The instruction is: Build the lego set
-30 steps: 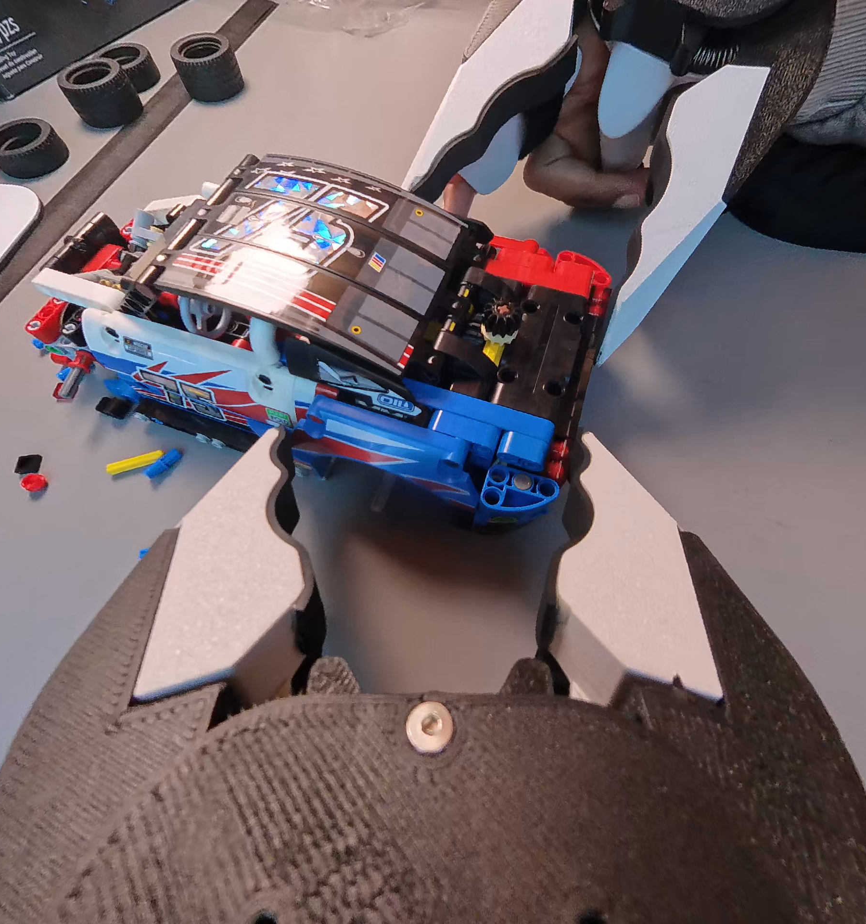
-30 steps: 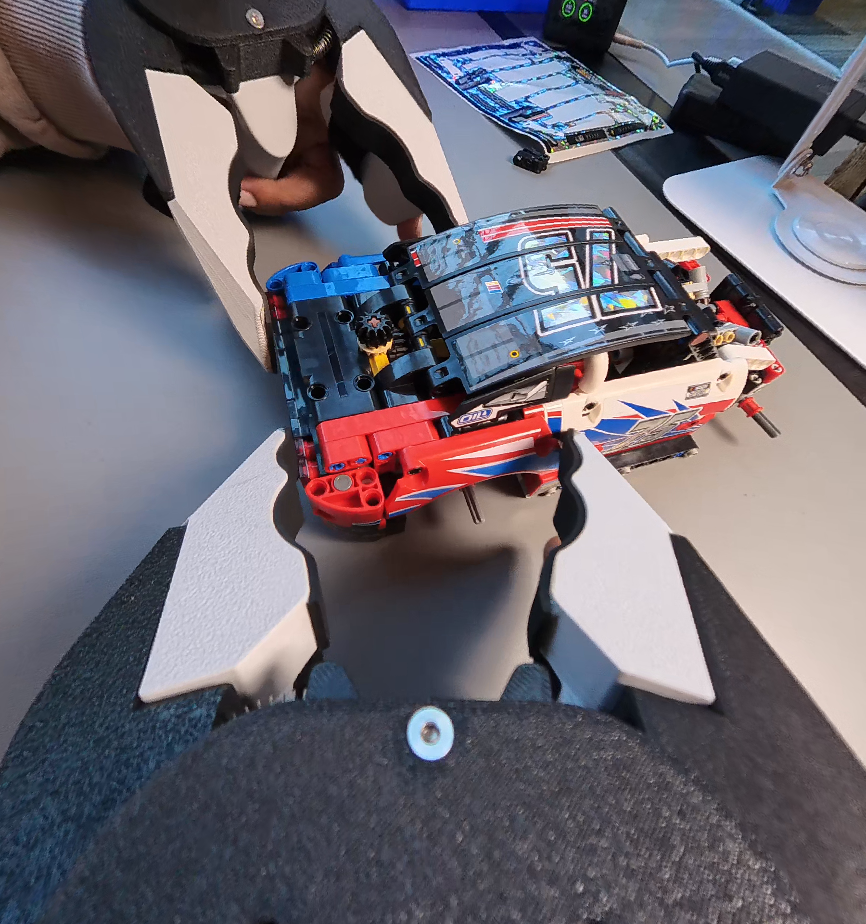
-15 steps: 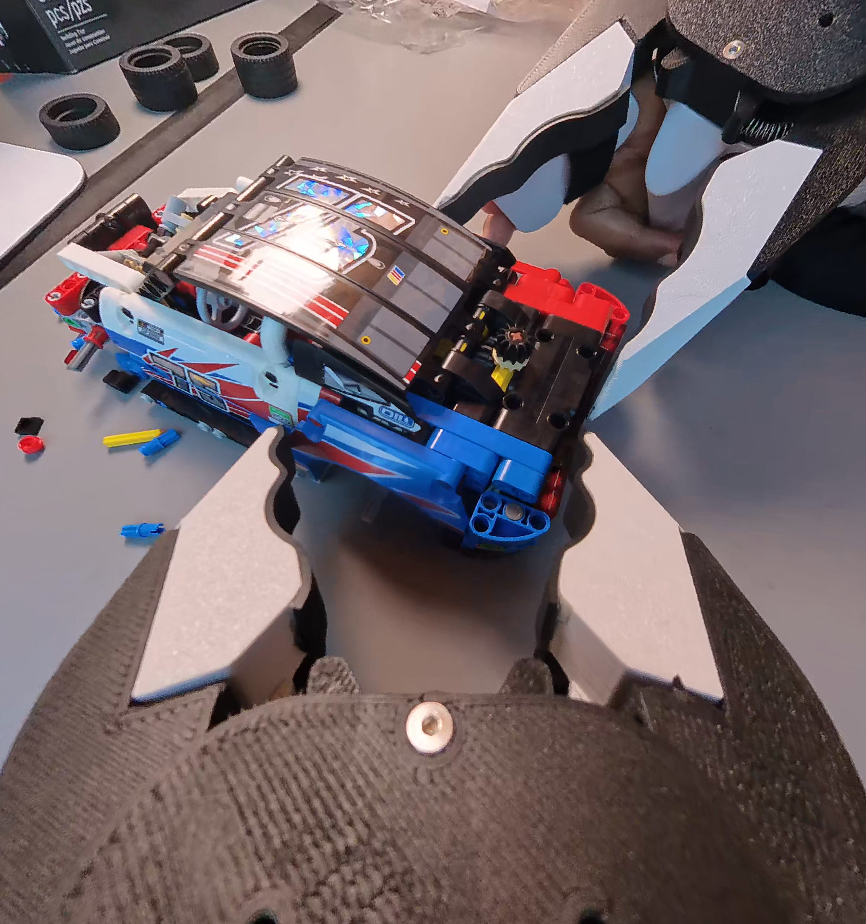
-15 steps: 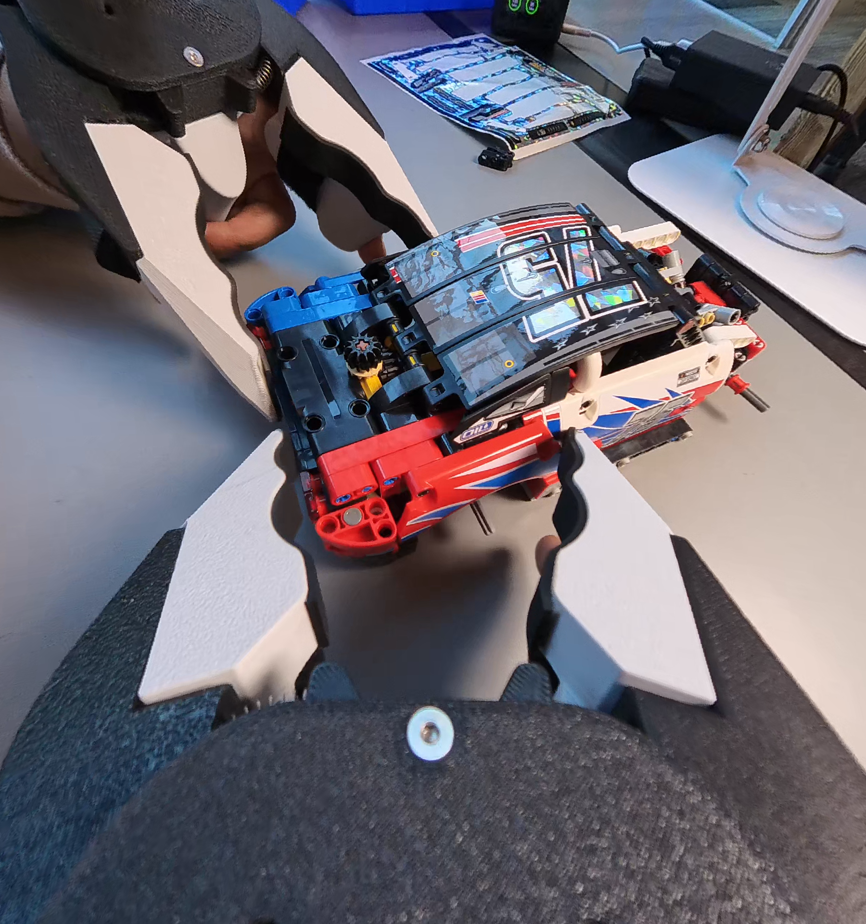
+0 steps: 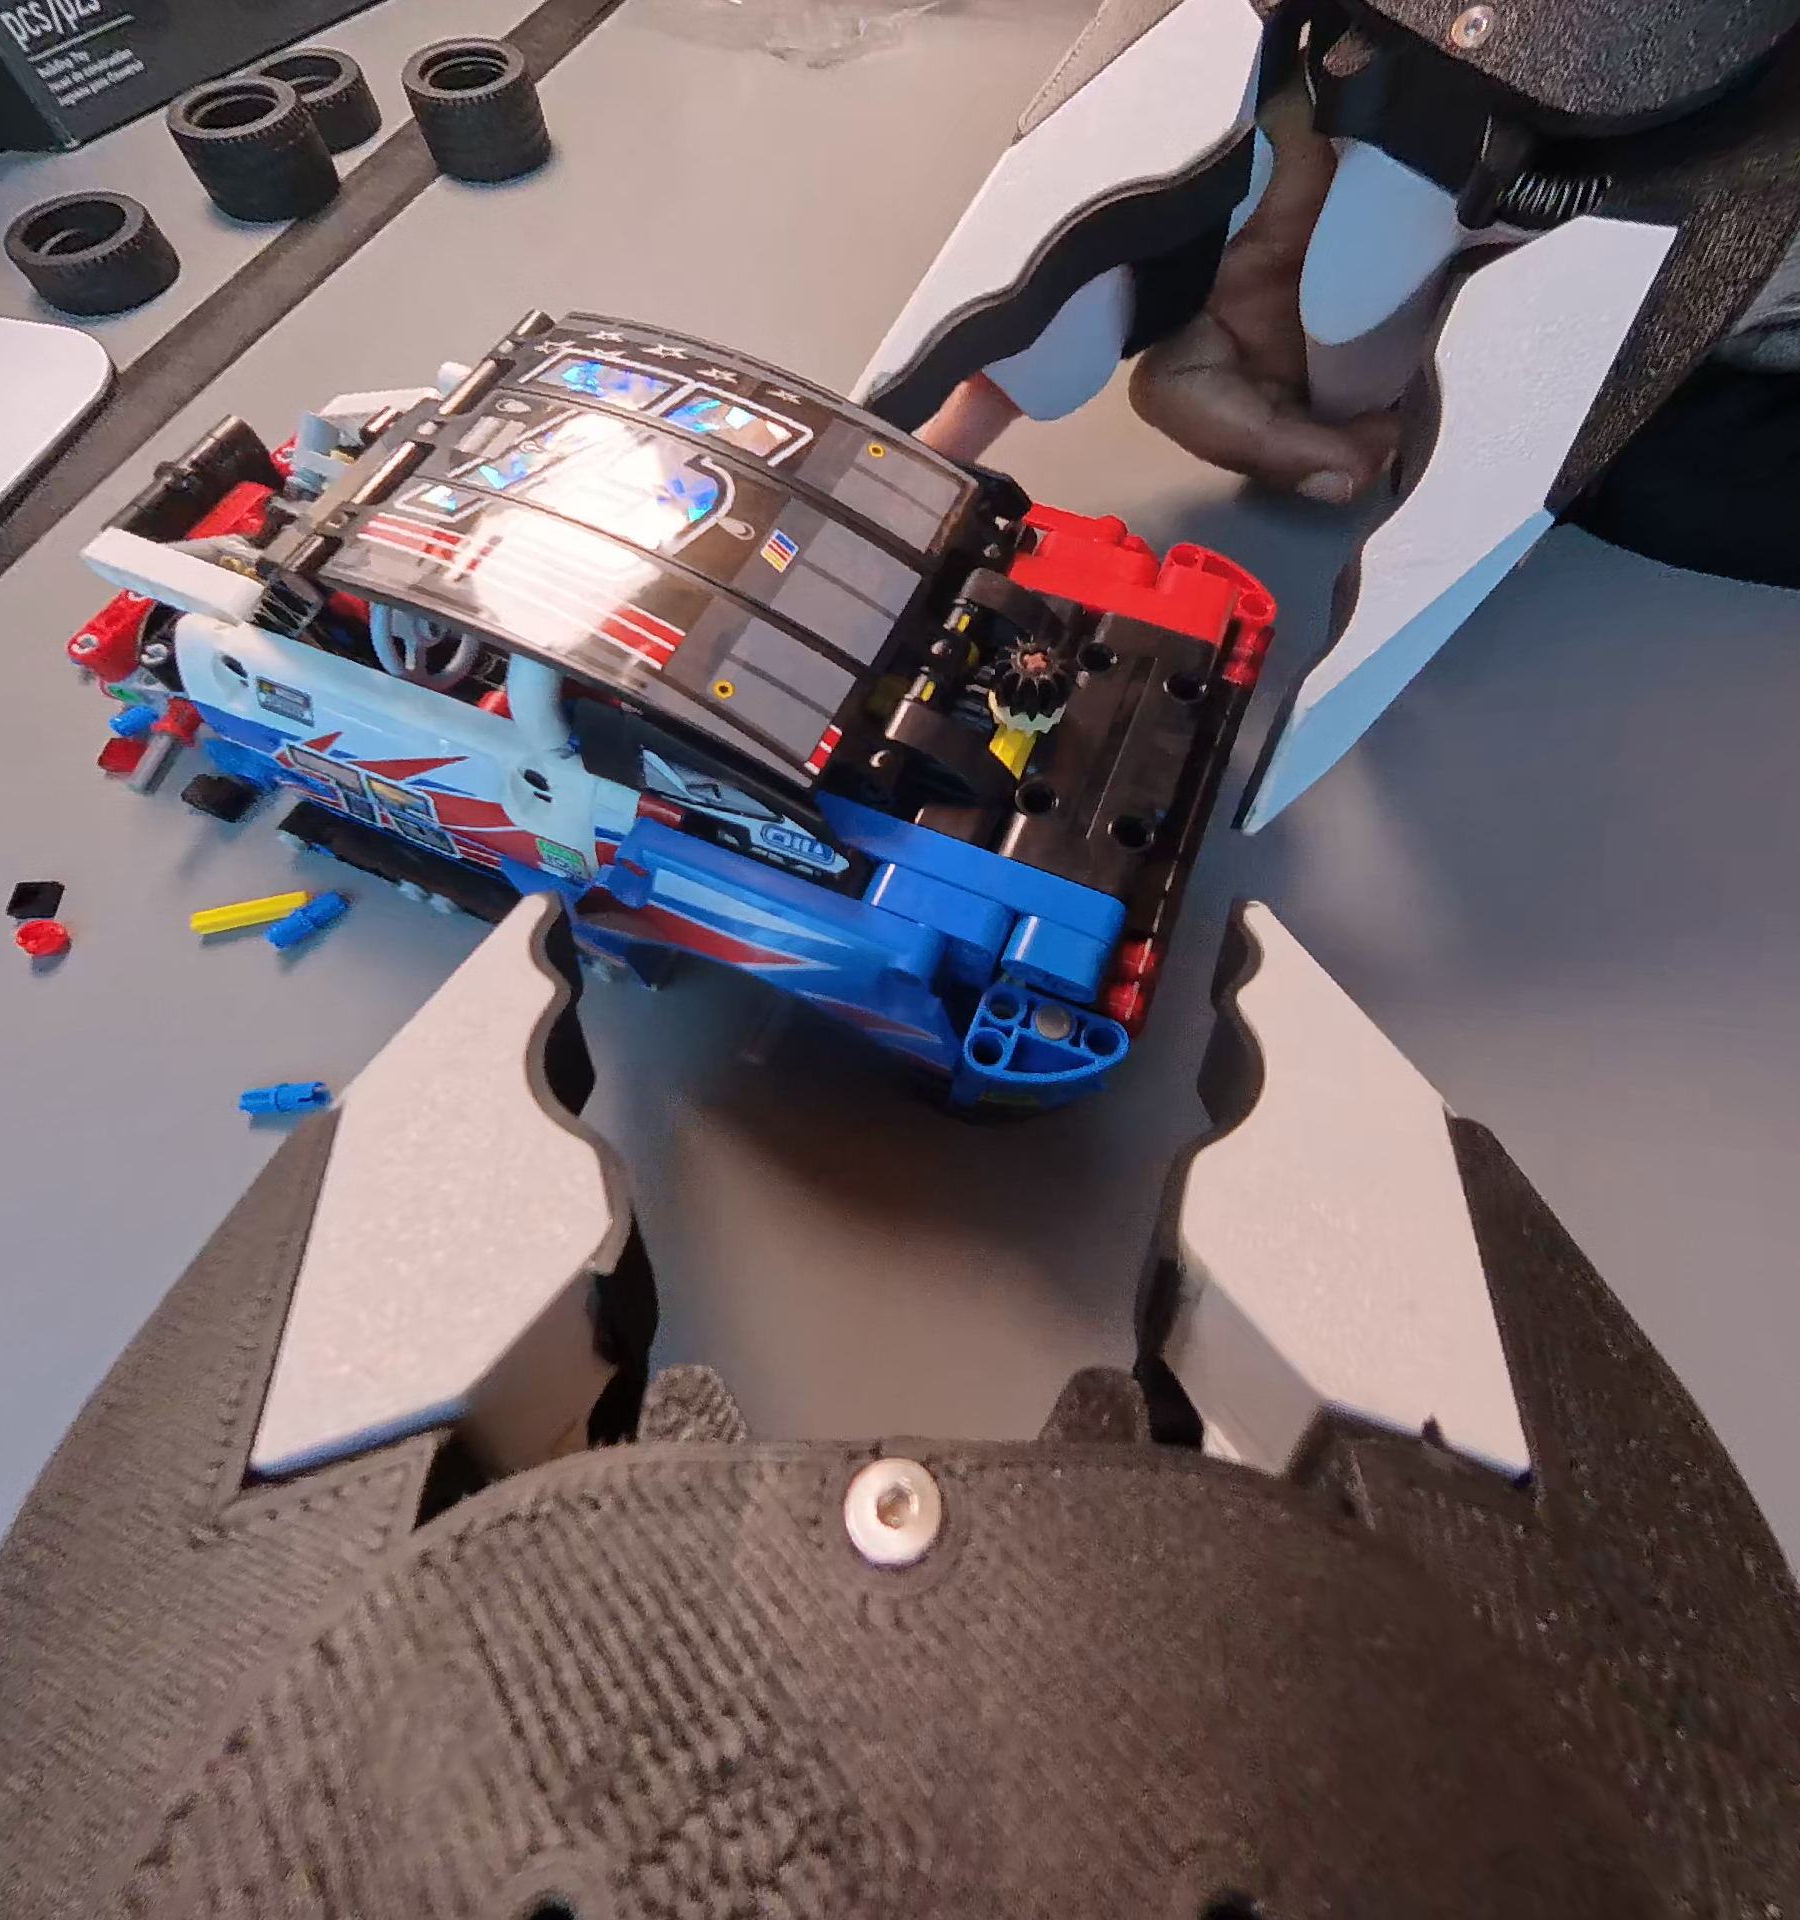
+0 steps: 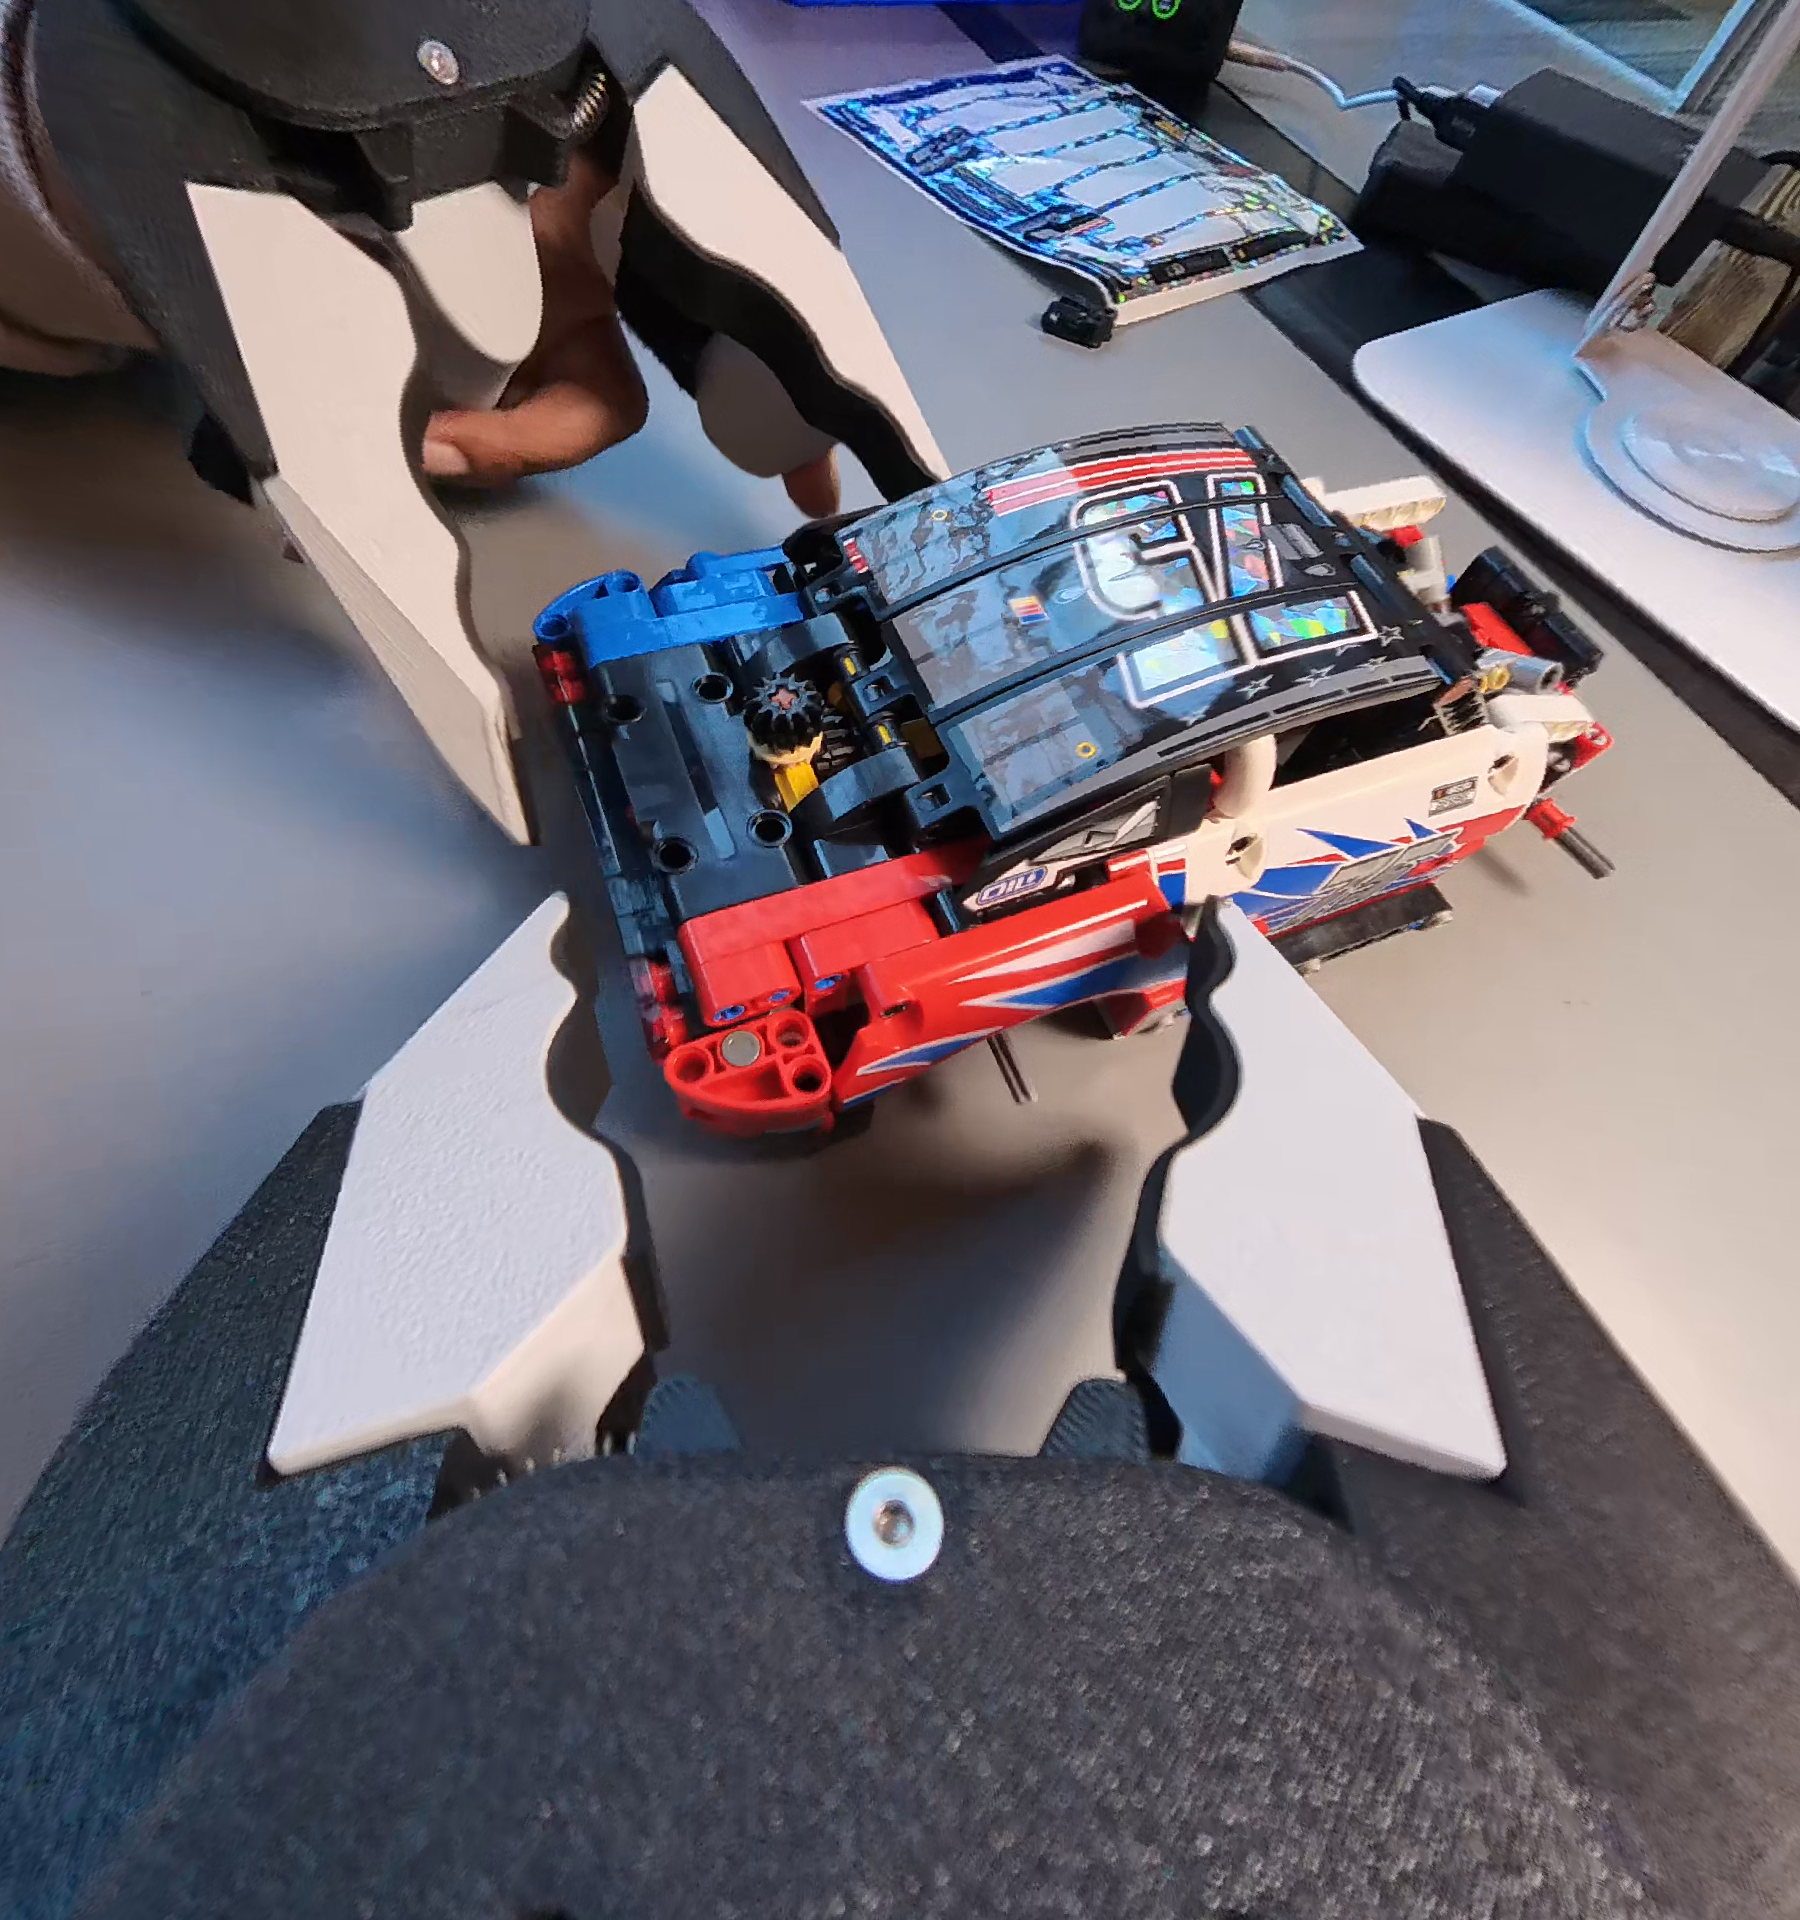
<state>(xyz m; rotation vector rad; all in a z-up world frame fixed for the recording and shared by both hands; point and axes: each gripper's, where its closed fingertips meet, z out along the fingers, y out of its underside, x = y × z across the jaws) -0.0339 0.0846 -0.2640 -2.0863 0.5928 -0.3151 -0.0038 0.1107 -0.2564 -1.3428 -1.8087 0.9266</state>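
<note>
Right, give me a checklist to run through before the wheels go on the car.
1. Left gripper open, nothing held: ok.
2. Right gripper open, nothing held: ok.
3. Car resting on the table, roof up: ok.
4. Tyres in sight, loose near the box, four of them: ok.
5. Axle ends free: a bare pin sticks out under the red side; the others cannot tell.
6. Small loose parts beside the car's blue side, out of the way: not ok, they lie close to it.
</note>
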